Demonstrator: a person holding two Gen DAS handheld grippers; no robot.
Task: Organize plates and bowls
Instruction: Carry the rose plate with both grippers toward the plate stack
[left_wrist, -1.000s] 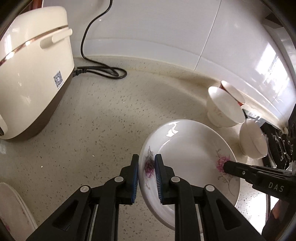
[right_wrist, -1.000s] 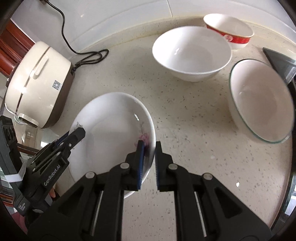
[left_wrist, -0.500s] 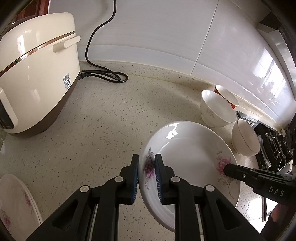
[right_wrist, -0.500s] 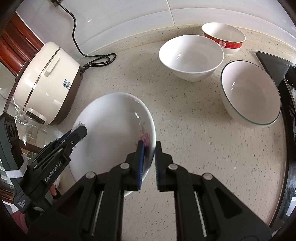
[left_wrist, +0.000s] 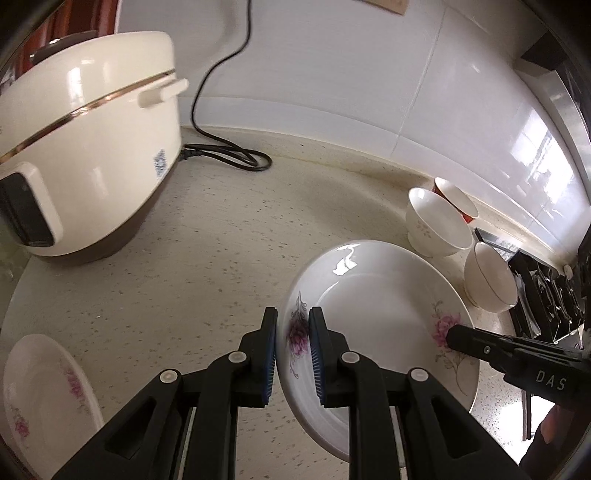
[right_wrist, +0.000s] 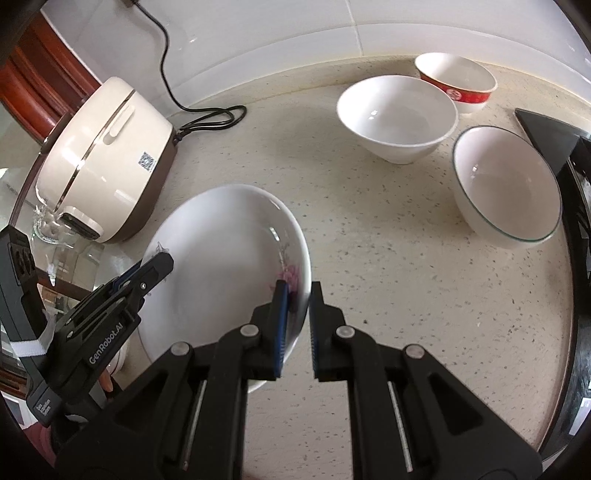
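Note:
A white plate with pink flowers (left_wrist: 380, 306) (right_wrist: 218, 269) hangs above the speckled counter, held from both sides. My left gripper (left_wrist: 292, 354) (right_wrist: 159, 262) is shut on its left rim. On the opposite rim my right gripper (right_wrist: 295, 321) (left_wrist: 452, 334) is shut. A second flowered plate (left_wrist: 44, 384) lies at the counter's lower left. Three bowls stand to the right: a white one (right_wrist: 397, 118) (left_wrist: 436, 221), a red-sided one (right_wrist: 456, 81) (left_wrist: 456, 199) behind it, and a green-rimmed one (right_wrist: 506, 188) (left_wrist: 489, 277).
A cream rice cooker (left_wrist: 81, 155) (right_wrist: 107, 162) stands at the left with its black cord (left_wrist: 229, 155) coiled on the counter by the tiled wall. A black stove (left_wrist: 546, 299) (right_wrist: 576, 221) borders the right edge. Glassware (right_wrist: 48, 225) sits beside the cooker.
Both grippers have lifted the plate and drawn back from the wall. The bowls and cooker look smaller and farther off, and the second plate has come into the left wrist view.

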